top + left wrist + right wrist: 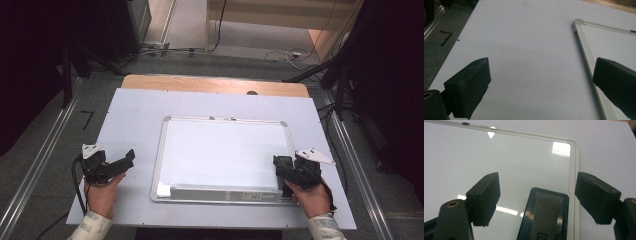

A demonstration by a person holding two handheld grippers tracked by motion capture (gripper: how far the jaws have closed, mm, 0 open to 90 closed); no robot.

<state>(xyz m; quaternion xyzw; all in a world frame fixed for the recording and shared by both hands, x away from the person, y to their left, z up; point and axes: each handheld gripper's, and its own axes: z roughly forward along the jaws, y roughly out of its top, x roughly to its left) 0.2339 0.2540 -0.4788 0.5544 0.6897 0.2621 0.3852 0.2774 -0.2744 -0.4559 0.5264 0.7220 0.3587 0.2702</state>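
Note:
A white-surfaced whiteboard with a silver frame lies flat in the middle of the table. A black eraser with a glossy grey top lies on the board's near right corner. My right gripper stands open around it, one jaw on each side and a gap between each jaw and the eraser. In the high view the right gripper sits at the board's lower right edge. My left gripper rests left of the board. Its jaws are open over the bare white table cover, beside the board's frame.
A small white block sits in the board's front tray at its left end. The white cover leaves a strip of wooden table edge at the far side. Metal rails and cables lie on the floor around the table.

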